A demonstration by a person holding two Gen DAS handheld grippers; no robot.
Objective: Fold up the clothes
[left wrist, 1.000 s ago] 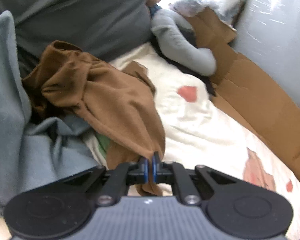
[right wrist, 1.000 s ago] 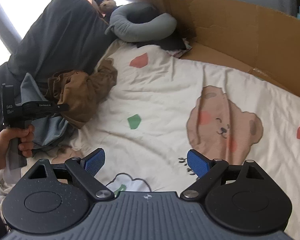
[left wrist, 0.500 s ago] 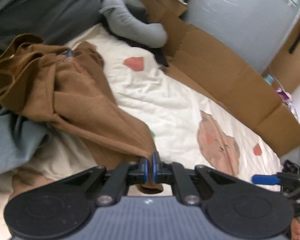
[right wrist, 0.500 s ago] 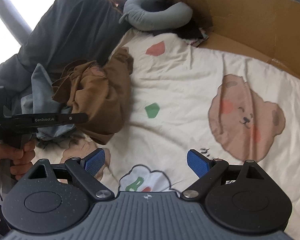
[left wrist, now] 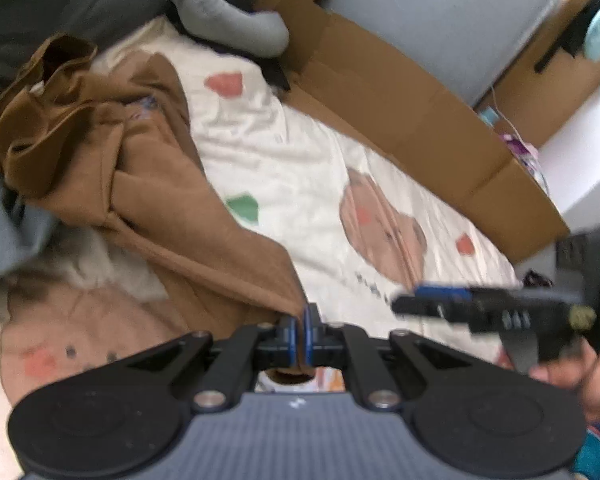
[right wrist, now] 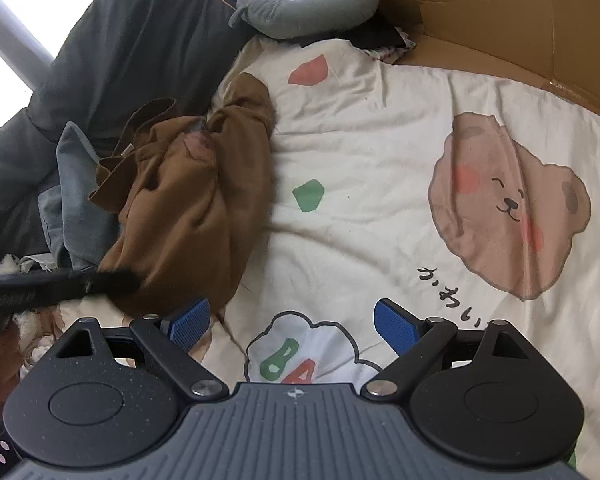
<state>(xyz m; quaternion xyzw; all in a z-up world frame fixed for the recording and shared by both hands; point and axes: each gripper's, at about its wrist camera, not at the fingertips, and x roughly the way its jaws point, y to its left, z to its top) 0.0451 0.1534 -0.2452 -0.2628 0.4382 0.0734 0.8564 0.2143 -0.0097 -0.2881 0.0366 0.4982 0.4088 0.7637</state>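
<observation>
No fold is made yet — the brown garment point(right wrist: 196, 200) lies crumpled near the bed's point(right wrist: 380, 152) left edge, one corner pinched in the left gripper point(left wrist: 300, 334), the right gripper point(right wrist: 290, 322) wide and empty.

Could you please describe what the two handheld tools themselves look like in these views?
Both match: the left tool and right tool have black linkage arms with silver pivot screws, round black side housings, a ribbed grey centre plate with a small white mark, and blue textured finger pads. A bare hand grips the right tool's black handle.
</observation>
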